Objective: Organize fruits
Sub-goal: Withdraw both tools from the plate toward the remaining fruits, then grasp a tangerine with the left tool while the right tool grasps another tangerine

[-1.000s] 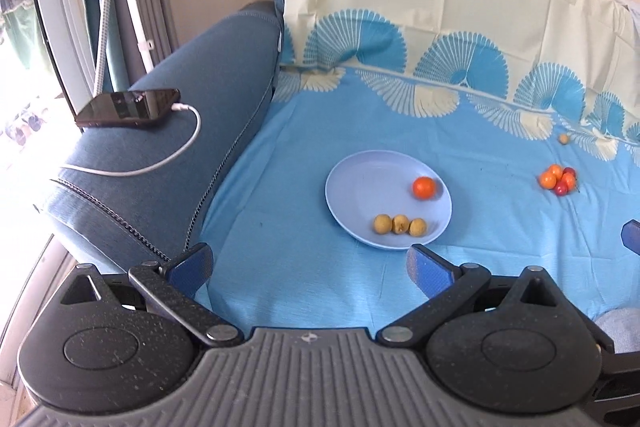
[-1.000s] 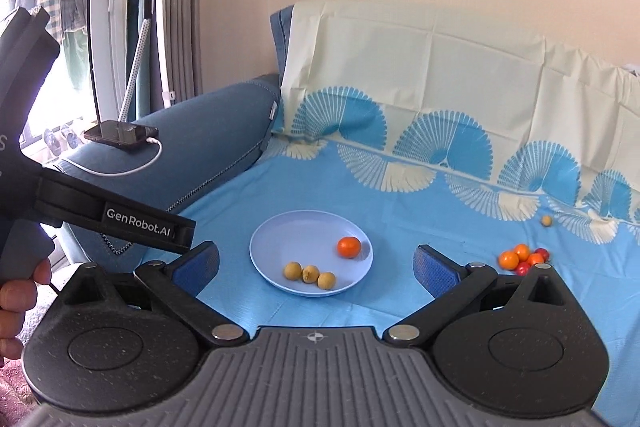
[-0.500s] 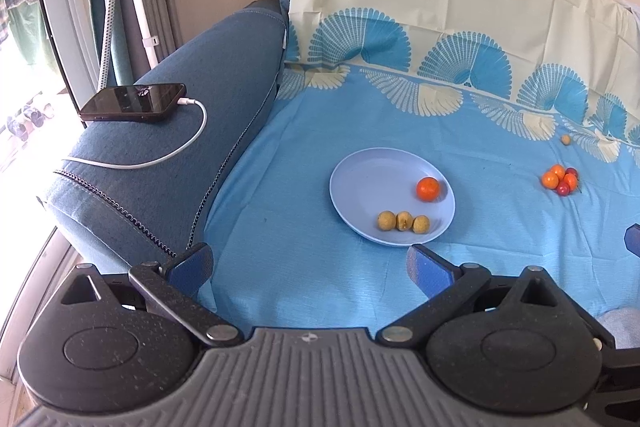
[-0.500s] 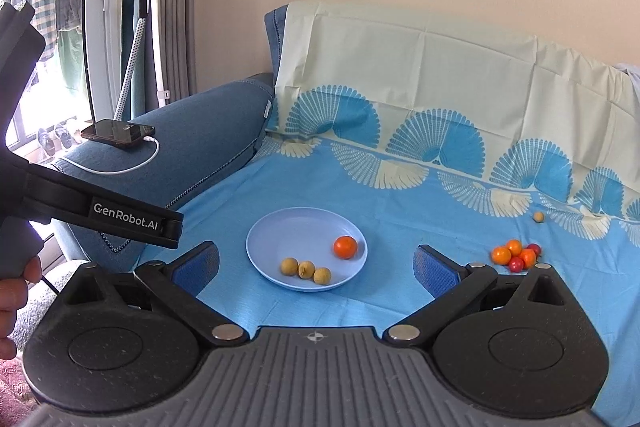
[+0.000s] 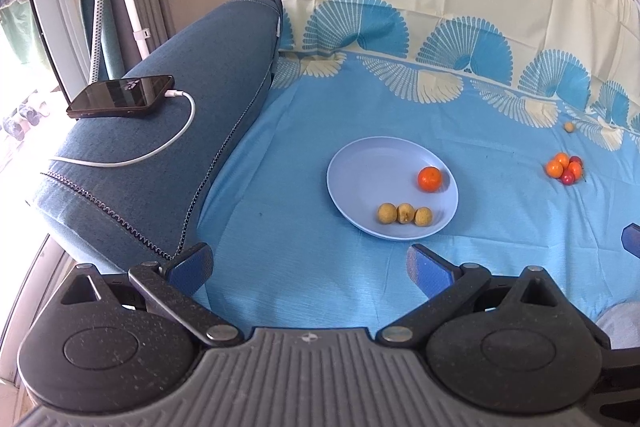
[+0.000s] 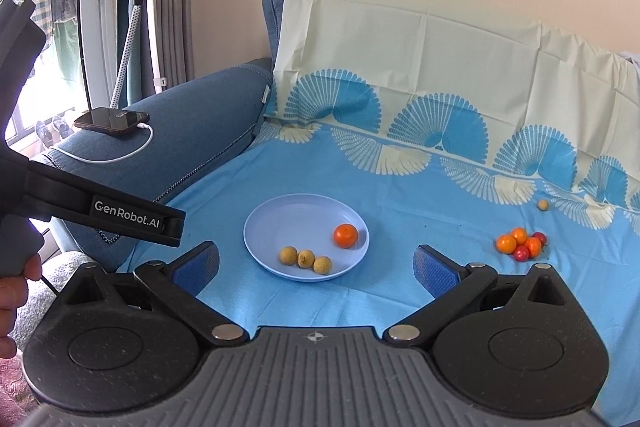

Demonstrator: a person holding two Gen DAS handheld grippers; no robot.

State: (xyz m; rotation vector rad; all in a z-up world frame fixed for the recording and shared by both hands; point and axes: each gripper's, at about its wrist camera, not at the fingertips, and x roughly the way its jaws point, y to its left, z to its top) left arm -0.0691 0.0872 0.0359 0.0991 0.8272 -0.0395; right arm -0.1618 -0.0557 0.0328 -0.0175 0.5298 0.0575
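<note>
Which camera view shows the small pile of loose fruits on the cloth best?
The right wrist view. There the pile lies well inside the picture, and its orange and red fruits can be told apart on the cloth. The left wrist view shows the same pile smaller and close to the right edge, where the fisheye bends it.

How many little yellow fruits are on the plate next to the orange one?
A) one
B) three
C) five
B: three small yellow fruits sit in a row on the plate, near the one orange fruit.
</note>
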